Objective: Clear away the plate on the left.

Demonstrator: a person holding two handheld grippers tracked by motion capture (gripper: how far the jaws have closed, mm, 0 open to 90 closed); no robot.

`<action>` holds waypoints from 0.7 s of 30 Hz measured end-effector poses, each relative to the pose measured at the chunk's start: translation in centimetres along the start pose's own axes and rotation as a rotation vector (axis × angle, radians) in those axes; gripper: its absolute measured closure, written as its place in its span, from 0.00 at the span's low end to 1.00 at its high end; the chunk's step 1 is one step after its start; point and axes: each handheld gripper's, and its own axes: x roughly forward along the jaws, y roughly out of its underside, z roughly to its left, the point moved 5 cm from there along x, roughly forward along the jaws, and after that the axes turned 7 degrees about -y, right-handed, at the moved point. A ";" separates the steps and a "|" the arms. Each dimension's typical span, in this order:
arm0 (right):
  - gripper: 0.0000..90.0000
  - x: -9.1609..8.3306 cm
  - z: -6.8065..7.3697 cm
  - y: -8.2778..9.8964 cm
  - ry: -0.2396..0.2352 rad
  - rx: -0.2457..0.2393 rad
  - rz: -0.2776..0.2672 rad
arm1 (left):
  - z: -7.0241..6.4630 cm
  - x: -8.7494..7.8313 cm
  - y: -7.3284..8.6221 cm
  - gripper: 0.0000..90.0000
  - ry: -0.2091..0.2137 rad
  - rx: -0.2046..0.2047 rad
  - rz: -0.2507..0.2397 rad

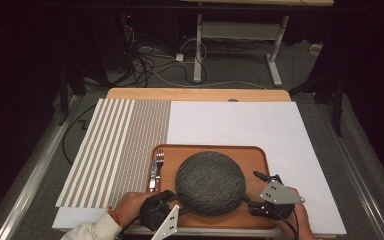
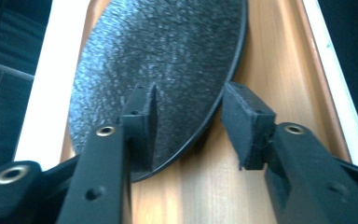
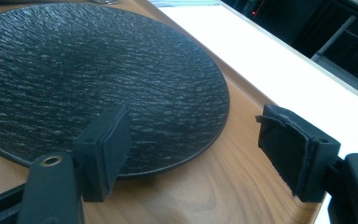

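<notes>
Left claw [image 2: 186,123] is loose right now, jaws about half apart and straddling the near-left rim of the plate [image 2: 168,60]. One pad sits over the plate's top face and the other hangs out past the edge above the tray [image 2: 270,60]. From its own view neither pad looks pressed on, though the inner one is close enough to the surface that I wouldn't swear it isn't brushing it. Call it released, nothing gripped.

Right claw [image 3: 196,149] is wide open too. Its inner pad hovers over the plate's near-right edge and the outer pad is well off to the side above the wood. Not holding anything.

The plate sits flat in the middle of the wooden tray, which rests on a white mat [image 1: 260,125]. There's a fork [image 1: 159,159] lying on the tray just left of it, with what may be a knife beside it.

On handling: it looks like slate or rough stoneware, dark and textured, so I'd guess it's heavy for its size, totally stiff, and chippy if the rim gets knocked. The rough top should give the pads decent bite, but it's thin and lies low, so the only real hold is the rim. I'd pinch it top and bottom from both sides at once to keep it level.
</notes>
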 end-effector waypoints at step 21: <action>0.29 -0.1 0.4 -0.2 -0.005 -0.014 -0.008 | 2.4 0.3 0.5 0.32 -0.124 -0.194 -0.038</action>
